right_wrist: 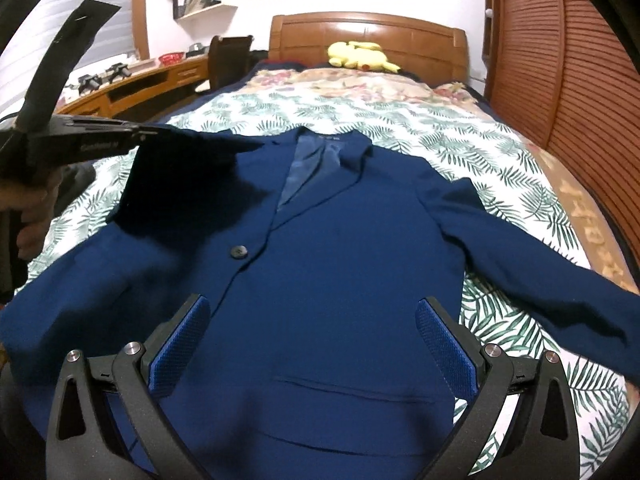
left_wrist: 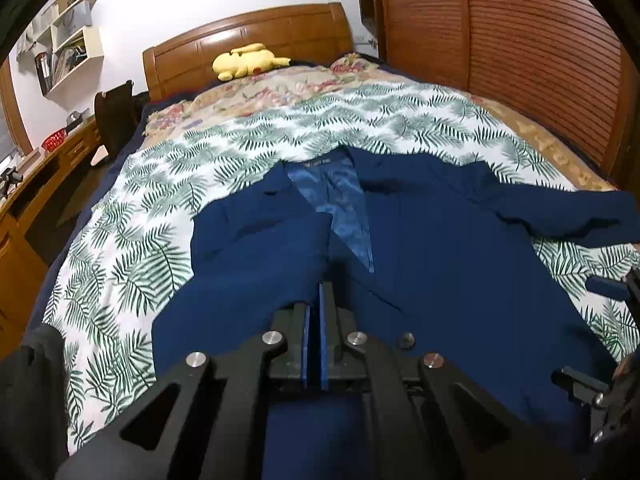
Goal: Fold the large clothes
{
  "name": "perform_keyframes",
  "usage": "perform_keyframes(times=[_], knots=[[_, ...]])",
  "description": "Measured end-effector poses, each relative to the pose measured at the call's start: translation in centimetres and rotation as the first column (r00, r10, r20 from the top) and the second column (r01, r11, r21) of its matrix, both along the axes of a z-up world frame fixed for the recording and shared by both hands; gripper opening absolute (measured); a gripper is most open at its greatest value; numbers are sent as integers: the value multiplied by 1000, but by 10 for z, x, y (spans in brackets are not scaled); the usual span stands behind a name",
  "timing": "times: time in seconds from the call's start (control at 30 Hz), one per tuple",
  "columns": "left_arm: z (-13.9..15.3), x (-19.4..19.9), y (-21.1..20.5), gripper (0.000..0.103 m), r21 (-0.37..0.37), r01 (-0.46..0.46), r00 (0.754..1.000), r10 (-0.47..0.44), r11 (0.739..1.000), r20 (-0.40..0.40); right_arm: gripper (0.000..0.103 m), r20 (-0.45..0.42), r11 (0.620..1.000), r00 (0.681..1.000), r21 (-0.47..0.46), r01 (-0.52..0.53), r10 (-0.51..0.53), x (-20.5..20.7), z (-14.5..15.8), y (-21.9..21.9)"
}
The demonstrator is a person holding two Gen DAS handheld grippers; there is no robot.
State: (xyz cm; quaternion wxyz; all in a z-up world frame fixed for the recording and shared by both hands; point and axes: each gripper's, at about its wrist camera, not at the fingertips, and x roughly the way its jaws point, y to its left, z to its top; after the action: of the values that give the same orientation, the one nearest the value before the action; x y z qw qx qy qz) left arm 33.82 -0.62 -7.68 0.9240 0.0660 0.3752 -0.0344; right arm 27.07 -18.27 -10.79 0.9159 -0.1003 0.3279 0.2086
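A navy blue suit jacket [right_wrist: 320,248] lies face up on the bed, collar toward the headboard, its right sleeve [right_wrist: 540,264] stretched to the right. It fills the left wrist view [left_wrist: 420,240] too. My left gripper [left_wrist: 317,292] is shut, its blue pads pressed together low over the jacket's front edge; whether cloth is pinched between them is hidden. From the right wrist view the left gripper's body [right_wrist: 92,140] hangs above the jacket's left shoulder. My right gripper [right_wrist: 312,312] is open and empty, its jaws wide apart above the jacket's lower front near a pocket flap [right_wrist: 360,390].
The bed has a leaf-print sheet [left_wrist: 132,248] and a floral blanket [left_wrist: 280,88] near the wooden headboard [left_wrist: 248,40]. A yellow plush toy [left_wrist: 248,62] lies there. A slatted wooden wardrobe [left_wrist: 520,48] runs along the right. A desk [right_wrist: 132,84] and chair [left_wrist: 116,116] stand left.
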Motion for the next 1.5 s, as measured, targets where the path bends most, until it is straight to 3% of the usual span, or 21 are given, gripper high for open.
perform_keyframes(times=[0.2, 0.37, 0.63, 1.1, 1.5], knots=[[-10, -17, 0, 5, -24, 22, 1000, -22, 999, -18, 103, -21, 1000, 1000, 20, 1, 0, 9, -2, 4], [-14, -46, 5, 20, -54, 41, 999, -42, 998, -14, 103, -35, 1000, 999, 5, -27, 27, 10, -7, 20], [-29, -63, 49, 34, -28, -41, 998, 40, 999, -43, 103, -37, 998, 998, -10, -59, 58, 9, -13, 36], [-71, -40, 123, 40, -50, -196, 969, 186, 979, -164, 103, -45, 996, 996, -32, -79, 77, 15, -20, 52], [-100, -25, 153, 45, -62, -274, 936, 251, 960, -246, 103, -51, 994, 995, -57, -93, 90, 13, -26, 58]])
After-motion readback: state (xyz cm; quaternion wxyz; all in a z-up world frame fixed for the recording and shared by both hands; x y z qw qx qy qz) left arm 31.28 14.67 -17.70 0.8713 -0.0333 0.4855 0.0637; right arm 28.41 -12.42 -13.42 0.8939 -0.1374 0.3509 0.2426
